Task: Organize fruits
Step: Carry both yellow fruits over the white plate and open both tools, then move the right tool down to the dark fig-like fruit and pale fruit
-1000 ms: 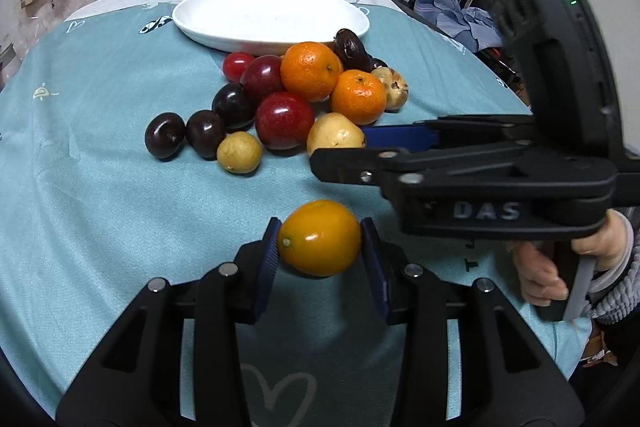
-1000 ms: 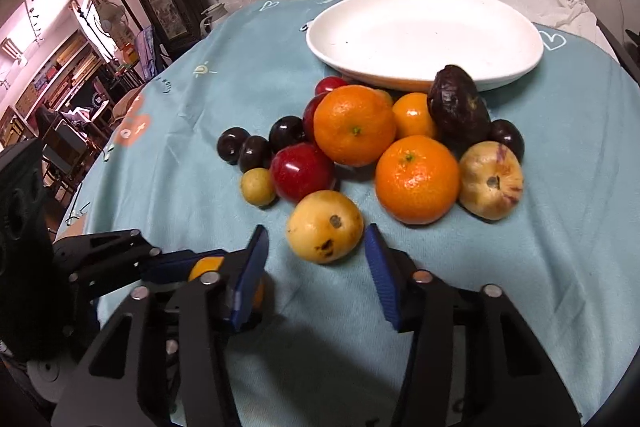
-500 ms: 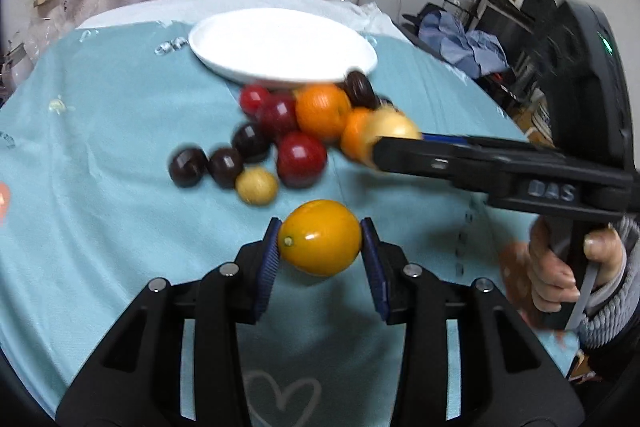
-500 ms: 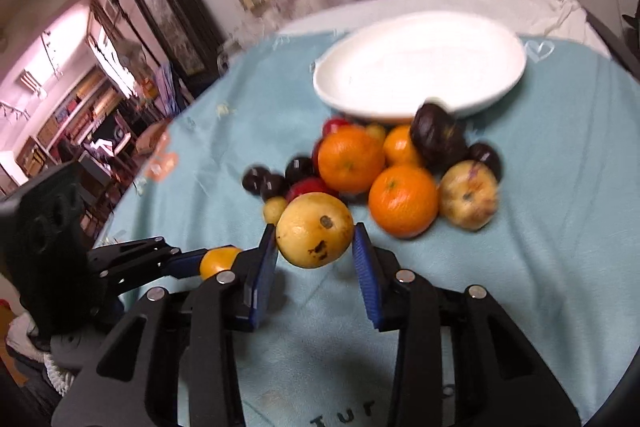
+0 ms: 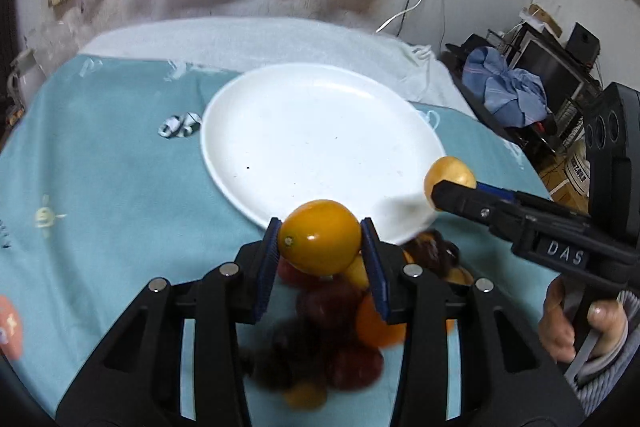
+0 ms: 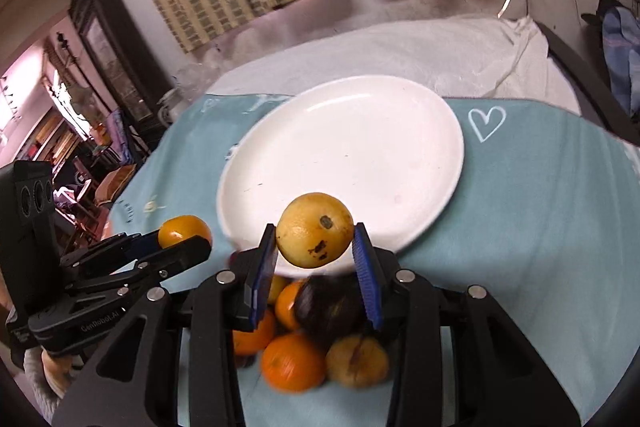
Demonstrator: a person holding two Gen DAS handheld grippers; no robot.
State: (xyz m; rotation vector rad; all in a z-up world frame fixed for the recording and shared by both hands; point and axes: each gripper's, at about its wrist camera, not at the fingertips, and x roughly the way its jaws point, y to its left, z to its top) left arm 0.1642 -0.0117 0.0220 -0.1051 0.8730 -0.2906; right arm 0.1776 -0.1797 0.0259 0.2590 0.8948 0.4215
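My left gripper is shut on a glossy orange fruit, carried just over the near rim of the bare white plate. My right gripper is shut on a spotted yellow fruit, also at the plate's near edge. Each gripper shows in the other's view: the right one with its yellow fruit at the plate's right rim, the left one with the orange fruit left of the plate. The blurred fruit pile lies beneath both grippers.
A teal cloth covers the round table, with a white cloth behind the plate. A hand grips the right tool's handle. Furniture and clutter stand beyond the table's right side; a dark cabinet stands at the left.
The right gripper closed on the yellow fruit and lifted it from the pile. Both grippers then carried their fruits forward over the pile to the plate's near rim.
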